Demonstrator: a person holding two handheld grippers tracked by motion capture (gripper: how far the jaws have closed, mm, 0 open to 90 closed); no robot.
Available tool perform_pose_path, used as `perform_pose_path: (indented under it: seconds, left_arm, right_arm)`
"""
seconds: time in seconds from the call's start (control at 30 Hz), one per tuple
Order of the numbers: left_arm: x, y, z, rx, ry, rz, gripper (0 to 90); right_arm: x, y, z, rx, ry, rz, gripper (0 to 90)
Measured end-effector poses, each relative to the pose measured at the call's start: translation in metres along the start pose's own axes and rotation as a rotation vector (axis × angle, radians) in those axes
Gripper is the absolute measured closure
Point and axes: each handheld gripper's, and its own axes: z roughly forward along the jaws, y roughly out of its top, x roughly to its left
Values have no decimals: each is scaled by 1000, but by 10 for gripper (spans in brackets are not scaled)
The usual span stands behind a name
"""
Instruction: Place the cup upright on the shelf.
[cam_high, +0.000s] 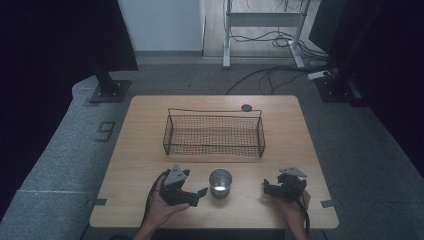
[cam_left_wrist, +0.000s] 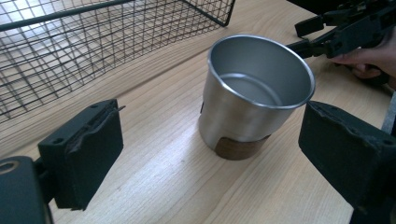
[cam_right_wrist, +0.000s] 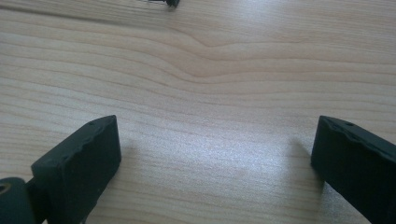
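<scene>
Steel cup (cam_high: 220, 183) stands upright on the tabletop (cam_high: 150, 150) near its front edge, mouth up, its long axis vertical, on a brown base. It sits just ahead of the left gripper (cam_left_wrist: 210, 154), whose jaws stand wide apart and empty, the cup slightly toward the right jaw. The right gripper (cam_right_wrist: 215, 158), jaws likewise apart over bare wood, lies farther off, so the left hand (cam_high: 165, 205) is judged nearer. Beyond, a wire basket (cam_high: 214, 134) waits empty.
</scene>
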Motion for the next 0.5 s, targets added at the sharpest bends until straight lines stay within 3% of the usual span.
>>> perform_pose_path:
  seconds: [0.2,0.37,0.5]
  left_arm:
    - [-6,6,4,-8,9,16,61]
    - [-11,7,14,18,-10,26,53]
    - [-14,7,23,28,2,17,43]
  right_arm:
    - [0,0,0,0,0,0,15]
    - [0,0,0,-1,-1,1,17]
    - [0,0,0,-1,-1,0,17]
